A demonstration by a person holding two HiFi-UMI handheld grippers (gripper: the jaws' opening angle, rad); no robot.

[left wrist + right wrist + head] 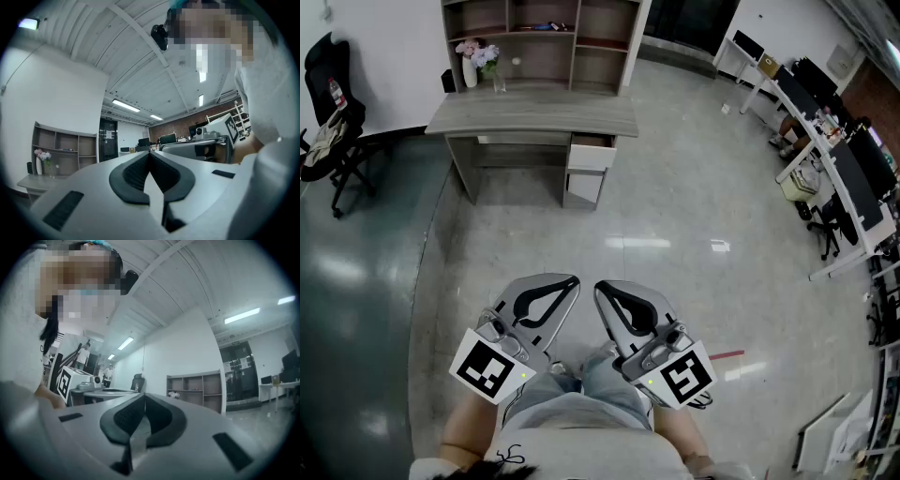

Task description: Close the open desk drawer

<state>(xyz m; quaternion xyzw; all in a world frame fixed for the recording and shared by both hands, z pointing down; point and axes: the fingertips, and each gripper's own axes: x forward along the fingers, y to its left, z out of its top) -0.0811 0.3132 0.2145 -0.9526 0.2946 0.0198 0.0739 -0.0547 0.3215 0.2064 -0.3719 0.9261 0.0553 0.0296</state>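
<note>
A grey wooden desk (534,114) with a shelf unit stands against the far wall. Its top right drawer (590,155), white-fronted, is pulled out a little. My left gripper (574,280) and right gripper (599,286) are held close to my body, side by side, far from the desk across the floor. Both are shut with nothing between the jaws. In the left gripper view the left gripper's (150,153) tips meet, with the desk (28,182) small at the left. The right gripper view shows the right gripper's (143,395) tips also meeting, and the shelf unit (194,389) beyond.
A black office chair (328,103) stands left of the desk. White desks with monitors (839,159) line the right side. A vase of flowers (475,59) sits on the desk top. Glossy tiled floor (656,244) lies between me and the desk.
</note>
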